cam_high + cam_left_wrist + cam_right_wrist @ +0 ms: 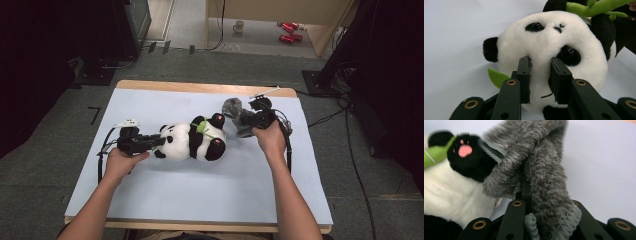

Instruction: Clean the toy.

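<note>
Plush panda (192, 141) lying on side mid-table; grey fuzzy cloth (239, 116) bunched against its foot.

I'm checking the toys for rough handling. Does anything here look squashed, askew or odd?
Yes. The left tool pinches the plush panda by the face, denting the fur beside one eye. The panda lies on its side on the table. The grey fuzzy cloth is bunched in the right tool, draped against the panda's paw. No tears show.

Grey carpet floor (45, 165), wooden table (200, 88) with pale-blue mat (200, 190), mug (239, 26) beyond.
</note>
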Demonstrator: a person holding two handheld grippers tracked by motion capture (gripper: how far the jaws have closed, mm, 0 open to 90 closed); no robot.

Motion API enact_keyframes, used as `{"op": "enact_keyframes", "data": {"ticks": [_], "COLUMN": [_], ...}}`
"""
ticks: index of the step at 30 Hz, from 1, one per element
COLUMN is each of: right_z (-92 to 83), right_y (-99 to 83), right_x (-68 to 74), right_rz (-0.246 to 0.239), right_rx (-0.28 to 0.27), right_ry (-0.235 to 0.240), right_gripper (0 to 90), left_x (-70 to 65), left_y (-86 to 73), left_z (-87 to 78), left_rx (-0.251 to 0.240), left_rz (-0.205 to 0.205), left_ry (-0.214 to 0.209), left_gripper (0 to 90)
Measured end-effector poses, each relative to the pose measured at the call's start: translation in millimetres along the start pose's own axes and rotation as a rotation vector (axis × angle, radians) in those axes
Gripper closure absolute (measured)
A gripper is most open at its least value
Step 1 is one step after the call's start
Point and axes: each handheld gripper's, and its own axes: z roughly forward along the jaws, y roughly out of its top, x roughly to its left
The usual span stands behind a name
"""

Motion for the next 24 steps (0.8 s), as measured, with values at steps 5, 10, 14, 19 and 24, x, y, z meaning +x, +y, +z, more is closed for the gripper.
{"op": "enact_keyframes", "data": {"ticks": [5, 10, 14, 19, 24], "right_z": [-16.9, -21.7, -14.8, 12.5, 20.9], "right_y": [12.5, 28.9, 37.5, 31.1, 17.8], "right_x": [8.0, 32.6, 54.8, 66.2, 57.8], "right_rz": [-0.001, -0.047, -0.105, -0.138, -0.136], "right_rx": [-0.086, -0.14, -0.142, -0.064, -0.057], "right_ry": [0.058, 0.107, 0.131, 0.114, 0.088], "right_gripper": [79.8, 79.7, 79.6, 79.5, 79.6], "left_x": [0.0, 0.3, 0.6, 0.5, 0.1], "left_y": [0.0, -0.2, -0.3, -0.3, 0.4], "left_z": [0.1, 0.0, 0.0, 0.0, 1.2], "left_rx": [-0.001, -0.001, -0.002, -0.003, -0.014], "left_rz": [-0.002, 0.0, 0.003, 0.01, 0.0], "left_ry": [0.0, -0.002, -0.003, 0.0, 0.005], "left_gripper": [71.9, 71.9, 71.9, 72.0, 72.1]}}
